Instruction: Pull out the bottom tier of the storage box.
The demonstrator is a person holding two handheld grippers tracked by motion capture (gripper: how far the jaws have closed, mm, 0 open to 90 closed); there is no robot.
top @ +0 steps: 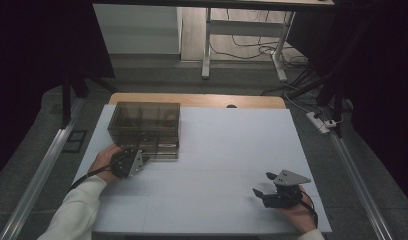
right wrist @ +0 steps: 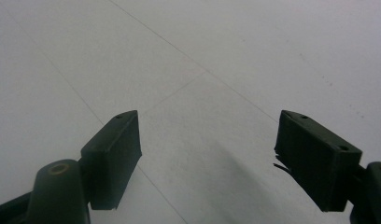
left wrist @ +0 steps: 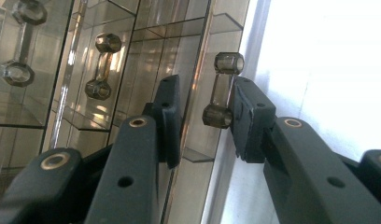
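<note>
The drawer handle (left wrist: 222, 89), rigid, smooth plastic, sits between the left claw (left wrist: 205, 122), apart; grip mid-bar. Right claw (right wrist: 207, 158) apart, empty.

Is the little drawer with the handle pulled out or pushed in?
Pushed in. The drawer box has a flat front; the left gripper straddles the handle.

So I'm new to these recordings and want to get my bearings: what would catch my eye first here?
The smoky clear drawer box at the far left of the white table stands out first. The left gripper is up against its front, jaws either side of a drawer handle, one pad touching it. The right gripper rests near the right edge, jaws wide open over bare table.
</note>
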